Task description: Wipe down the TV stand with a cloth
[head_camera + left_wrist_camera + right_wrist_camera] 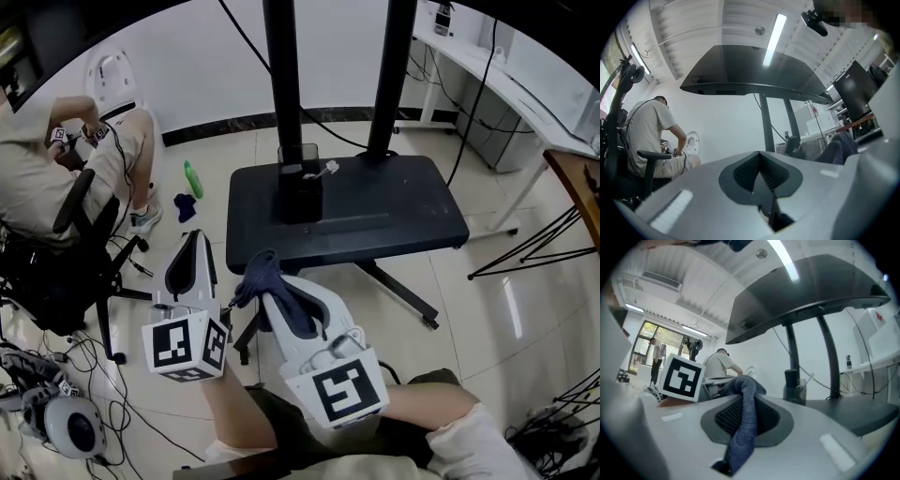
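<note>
At the far left a seated person is seen, apart from the job. The left hand-held gripper is held with its jaws pressed together and nothing between them. Beside it, the right hand-held gripper is clamped on a dark blue cloth, which is poised at the near left corner of the TV stand. Whether cloth and black base plate touch cannot be told. The wiping is judged to be at its outset, with nearly the whole surface left. No brand or writing can be read; only square black-and-white markers are shown on the cubes.
</note>
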A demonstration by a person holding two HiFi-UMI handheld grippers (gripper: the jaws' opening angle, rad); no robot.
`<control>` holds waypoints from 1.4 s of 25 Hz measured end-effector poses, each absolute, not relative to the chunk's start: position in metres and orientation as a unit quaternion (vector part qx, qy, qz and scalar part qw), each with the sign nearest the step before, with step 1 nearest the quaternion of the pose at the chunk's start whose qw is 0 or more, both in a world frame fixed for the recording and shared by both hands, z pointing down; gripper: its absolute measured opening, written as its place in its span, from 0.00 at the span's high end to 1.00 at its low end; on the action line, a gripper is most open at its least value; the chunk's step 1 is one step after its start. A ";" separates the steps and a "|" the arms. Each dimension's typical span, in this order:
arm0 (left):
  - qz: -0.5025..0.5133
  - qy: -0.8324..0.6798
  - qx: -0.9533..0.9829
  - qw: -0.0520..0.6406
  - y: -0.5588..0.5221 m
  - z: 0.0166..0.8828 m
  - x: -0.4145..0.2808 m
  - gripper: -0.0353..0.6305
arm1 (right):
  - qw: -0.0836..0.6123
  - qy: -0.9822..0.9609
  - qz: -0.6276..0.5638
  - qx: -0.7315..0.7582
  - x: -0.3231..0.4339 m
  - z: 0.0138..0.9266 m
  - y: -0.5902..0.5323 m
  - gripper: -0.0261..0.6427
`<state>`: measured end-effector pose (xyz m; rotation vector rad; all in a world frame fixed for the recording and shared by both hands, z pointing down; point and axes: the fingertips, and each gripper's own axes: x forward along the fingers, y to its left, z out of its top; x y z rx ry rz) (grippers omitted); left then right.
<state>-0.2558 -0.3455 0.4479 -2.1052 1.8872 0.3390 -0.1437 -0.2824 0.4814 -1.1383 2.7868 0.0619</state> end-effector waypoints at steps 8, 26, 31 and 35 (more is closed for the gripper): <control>0.111 0.612 -0.770 0.142 -0.344 0.448 -0.208 0.80 | 0.096 0.871 0.002 -0.481 -0.016 0.465 -0.447 0.90; 0.120 0.602 -0.775 0.151 -0.337 0.442 -0.185 0.80 | -0.020 0.888 -0.042 -0.457 -0.040 0.495 -0.508 0.89; 0.112 0.585 -0.789 0.150 -0.350 0.450 -0.170 0.80 | 0.031 0.907 0.058 -0.416 -0.020 0.488 -0.370 0.89; 0.109 0.578 -0.795 0.149 -0.353 0.453 -0.158 0.80 | 0.091 0.908 0.101 -0.395 -0.011 0.477 -0.320 0.89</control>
